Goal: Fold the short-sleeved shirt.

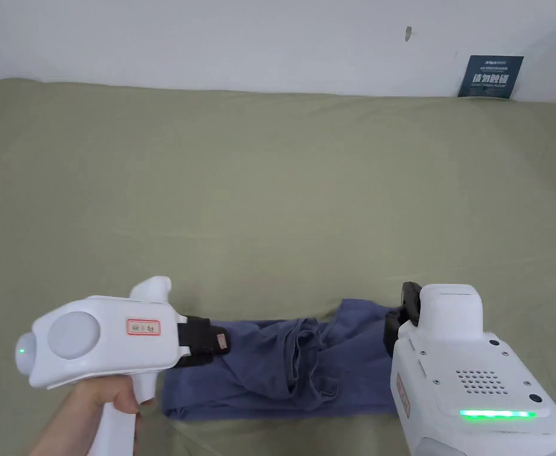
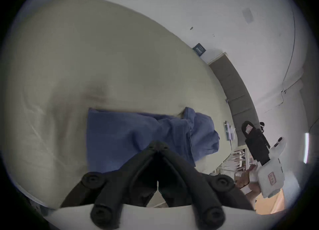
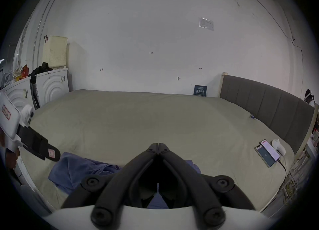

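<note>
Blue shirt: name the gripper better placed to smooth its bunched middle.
Left, probably. The left gripper lies over the blue shirt, pointing at the bunched folds; the right gripper sits at the shirt's far edge.

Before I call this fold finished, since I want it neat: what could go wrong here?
The blue shirt is bunched mid-length, so pressing it may set creases. It lies near the bed's near edge and could slide off. Both left gripper and right gripper are shut, so neither is ready to grab.
</note>
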Action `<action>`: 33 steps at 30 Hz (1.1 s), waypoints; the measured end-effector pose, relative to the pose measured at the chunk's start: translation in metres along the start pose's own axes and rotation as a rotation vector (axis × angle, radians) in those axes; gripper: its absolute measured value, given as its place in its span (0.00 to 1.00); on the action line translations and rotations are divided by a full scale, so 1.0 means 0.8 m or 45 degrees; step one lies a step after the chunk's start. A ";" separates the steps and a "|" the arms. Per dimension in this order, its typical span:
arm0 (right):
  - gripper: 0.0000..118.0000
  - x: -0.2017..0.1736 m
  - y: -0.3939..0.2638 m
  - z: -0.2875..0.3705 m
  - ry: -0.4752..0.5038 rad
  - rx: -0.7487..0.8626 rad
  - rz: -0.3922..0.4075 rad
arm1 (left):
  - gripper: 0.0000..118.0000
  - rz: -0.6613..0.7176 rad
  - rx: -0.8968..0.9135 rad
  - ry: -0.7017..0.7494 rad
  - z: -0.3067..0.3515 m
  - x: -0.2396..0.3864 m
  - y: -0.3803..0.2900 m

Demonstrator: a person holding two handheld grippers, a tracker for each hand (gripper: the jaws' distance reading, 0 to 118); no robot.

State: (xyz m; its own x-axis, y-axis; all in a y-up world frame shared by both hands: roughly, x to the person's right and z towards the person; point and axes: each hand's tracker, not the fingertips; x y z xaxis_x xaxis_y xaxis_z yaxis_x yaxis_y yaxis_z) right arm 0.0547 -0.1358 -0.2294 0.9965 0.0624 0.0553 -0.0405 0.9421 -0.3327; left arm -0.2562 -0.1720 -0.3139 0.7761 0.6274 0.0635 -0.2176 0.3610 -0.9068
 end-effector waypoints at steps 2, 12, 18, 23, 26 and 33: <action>0.00 -0.001 0.001 -0.004 0.002 -0.006 0.001 | 0.00 0.012 -0.058 -0.087 -0.035 0.018 -0.005; 0.00 -0.008 0.002 -0.004 0.025 -0.015 0.054 | 0.00 0.013 -0.141 -0.040 -0.144 0.037 -0.026; 0.00 -0.018 0.004 0.001 0.037 0.006 0.065 | 0.00 -0.076 -0.017 -0.082 -0.022 0.028 0.006; 0.00 -0.034 0.005 0.008 0.083 0.031 0.063 | 0.00 -0.043 0.014 0.045 0.060 -0.045 0.015; 0.00 -0.040 0.003 0.007 0.091 0.028 0.066 | 0.00 0.011 -0.049 0.012 0.061 -0.083 0.022; 0.00 -0.044 0.002 0.002 0.068 0.055 0.050 | 0.98 0.069 -0.156 -0.100 0.028 -0.119 0.033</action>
State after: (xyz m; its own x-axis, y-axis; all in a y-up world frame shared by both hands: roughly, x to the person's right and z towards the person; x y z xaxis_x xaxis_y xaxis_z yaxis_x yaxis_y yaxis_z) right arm 0.0193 -0.1362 -0.2304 0.9965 0.0829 -0.0074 -0.0814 0.9527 -0.2927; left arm -0.3493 -0.2069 -0.3346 0.7154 0.6975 0.0408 -0.1805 0.2409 -0.9536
